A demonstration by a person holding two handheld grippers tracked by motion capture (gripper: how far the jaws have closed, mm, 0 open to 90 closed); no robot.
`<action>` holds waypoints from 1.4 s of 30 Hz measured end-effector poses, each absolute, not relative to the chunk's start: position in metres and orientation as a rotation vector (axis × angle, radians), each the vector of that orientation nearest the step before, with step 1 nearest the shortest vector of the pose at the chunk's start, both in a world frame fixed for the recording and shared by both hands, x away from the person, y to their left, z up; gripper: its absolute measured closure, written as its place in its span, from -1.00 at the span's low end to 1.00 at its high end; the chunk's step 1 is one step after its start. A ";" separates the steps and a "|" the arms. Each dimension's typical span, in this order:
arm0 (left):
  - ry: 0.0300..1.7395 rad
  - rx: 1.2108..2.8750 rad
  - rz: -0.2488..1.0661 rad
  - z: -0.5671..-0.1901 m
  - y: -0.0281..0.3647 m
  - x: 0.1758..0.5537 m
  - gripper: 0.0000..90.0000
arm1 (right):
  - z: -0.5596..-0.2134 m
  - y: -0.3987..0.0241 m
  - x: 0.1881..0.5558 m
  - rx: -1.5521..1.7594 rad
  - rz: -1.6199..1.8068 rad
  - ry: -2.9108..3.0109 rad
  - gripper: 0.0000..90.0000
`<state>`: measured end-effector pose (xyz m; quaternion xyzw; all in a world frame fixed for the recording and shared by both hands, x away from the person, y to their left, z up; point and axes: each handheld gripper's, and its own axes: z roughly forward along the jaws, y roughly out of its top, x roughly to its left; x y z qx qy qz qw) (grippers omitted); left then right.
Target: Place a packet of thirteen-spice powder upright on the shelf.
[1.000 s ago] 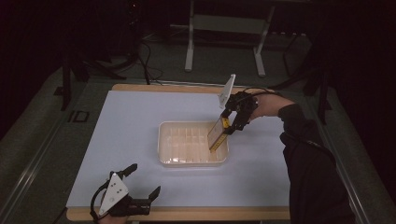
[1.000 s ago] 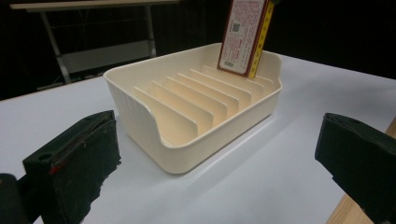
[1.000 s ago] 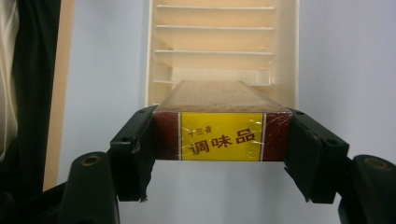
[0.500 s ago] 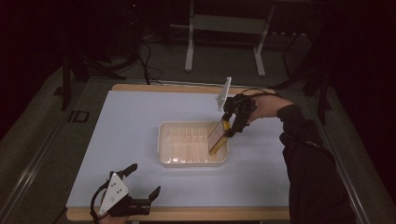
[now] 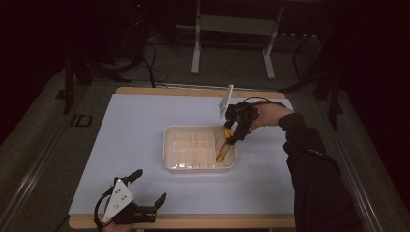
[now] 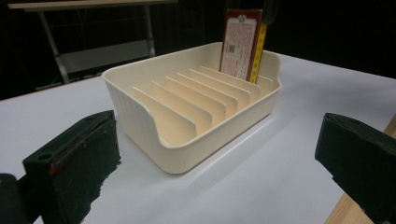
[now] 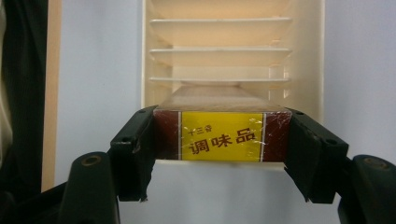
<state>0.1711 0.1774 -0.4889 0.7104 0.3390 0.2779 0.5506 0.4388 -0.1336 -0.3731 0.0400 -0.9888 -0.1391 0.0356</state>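
Observation:
A cream plastic rack (image 5: 193,153) with several upright dividers sits mid-table. My right gripper (image 5: 235,131) is shut on a flat seasoning box (image 5: 221,147) with a yellow and dark red edge, and the box stands tilted in the rack's rightmost slot. In the right gripper view the box (image 7: 222,136) is clamped between both jaws above the rack (image 7: 219,56). The left gripper view shows the box (image 6: 243,44) standing at the rack's (image 6: 187,116) far end. My left gripper (image 5: 145,192) rests open at the table's front left edge, nothing between its jaws.
A white sheet (image 5: 145,125) covers the wooden table (image 5: 193,221). A metal stand (image 5: 232,29) rises behind the table on the dark floor. The person's dark sleeve (image 5: 314,183) comes in along the right side.
The right gripper has lowered the box deeper into the rack's right end and tipped more upright. The left gripper has stayed put.

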 end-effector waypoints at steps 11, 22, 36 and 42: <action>0.801 1.682 0.659 -0.489 0.178 0.171 -1.00 | -0.398 -0.124 0.436 0.131 -0.455 -3.016 -0.28; 0.797 1.686 0.658 -0.489 0.176 0.172 -1.00 | -0.400 -0.127 0.431 0.101 -0.510 -3.017 -0.31; 0.794 1.687 0.657 -0.489 0.176 0.172 -1.00 | -0.376 -0.132 0.428 0.105 -0.615 -3.030 -0.37; 0.794 1.687 0.656 -0.489 0.176 0.172 -1.00 | -0.367 -0.140 0.427 0.062 -0.642 -3.044 -0.37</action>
